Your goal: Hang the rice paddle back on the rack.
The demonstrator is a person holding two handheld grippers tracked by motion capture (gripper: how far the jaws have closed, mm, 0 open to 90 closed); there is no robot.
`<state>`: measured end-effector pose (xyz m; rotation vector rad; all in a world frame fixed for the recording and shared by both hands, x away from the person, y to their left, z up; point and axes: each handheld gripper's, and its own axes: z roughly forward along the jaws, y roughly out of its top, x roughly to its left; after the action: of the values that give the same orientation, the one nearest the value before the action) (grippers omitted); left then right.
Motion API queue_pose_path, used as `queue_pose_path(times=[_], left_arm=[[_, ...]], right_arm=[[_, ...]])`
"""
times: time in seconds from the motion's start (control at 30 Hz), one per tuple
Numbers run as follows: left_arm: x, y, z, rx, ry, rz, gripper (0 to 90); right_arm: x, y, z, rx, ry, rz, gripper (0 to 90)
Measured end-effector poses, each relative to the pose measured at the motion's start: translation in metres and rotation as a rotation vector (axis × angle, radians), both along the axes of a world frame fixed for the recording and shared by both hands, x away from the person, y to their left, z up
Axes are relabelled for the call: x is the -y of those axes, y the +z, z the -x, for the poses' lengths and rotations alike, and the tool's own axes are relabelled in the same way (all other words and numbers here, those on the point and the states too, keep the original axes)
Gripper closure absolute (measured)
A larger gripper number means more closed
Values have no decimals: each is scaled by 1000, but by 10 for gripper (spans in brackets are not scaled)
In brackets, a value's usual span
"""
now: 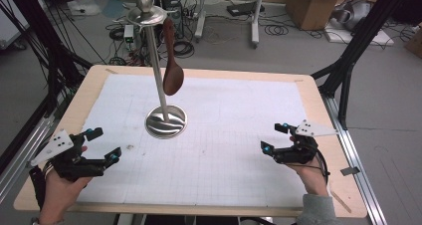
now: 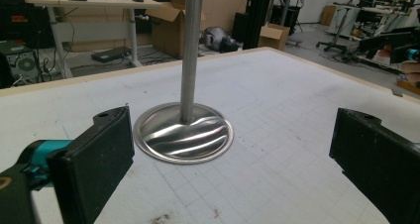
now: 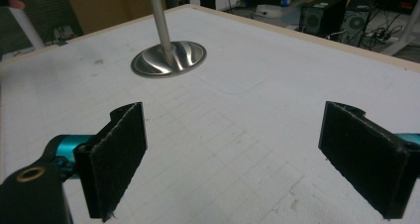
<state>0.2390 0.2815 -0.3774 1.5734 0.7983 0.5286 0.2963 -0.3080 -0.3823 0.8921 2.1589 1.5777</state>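
Hanging wooden spoon [image 1: 172,60] on steel stand [image 1: 165,121]; left tool [image 1: 103,144], right tool [image 1: 273,138] wide, empty; no legible writing.

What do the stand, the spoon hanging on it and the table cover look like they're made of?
Stand: most likely polished metal, maybe stainless steel; its round base mirrors the light in wavy streaks. Spoon: probably wood, dark brown and matte, without glint. Table cover: a white, dull sheet with a faint printed grid, perhaps paper or foam; the pictures cannot settle which.

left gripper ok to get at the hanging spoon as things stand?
Probably yes. The left gripper is open near the table's front left, and nothing lies between it and the wooden spoon hanging off the stand; it would have to lift.
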Motion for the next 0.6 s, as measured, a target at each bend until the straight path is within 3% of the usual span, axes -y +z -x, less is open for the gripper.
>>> queue_pose_path(times=[0.27, 0.6], left_arm=[[-3, -5, -2, -2, 12, -9, 40], [-6, -8, -4, -9, 23, -21, 40]], right_arm=[[11, -4, 5, 5, -3, -25, 102], [24, -13, 9, 5, -86, -22, 102]])
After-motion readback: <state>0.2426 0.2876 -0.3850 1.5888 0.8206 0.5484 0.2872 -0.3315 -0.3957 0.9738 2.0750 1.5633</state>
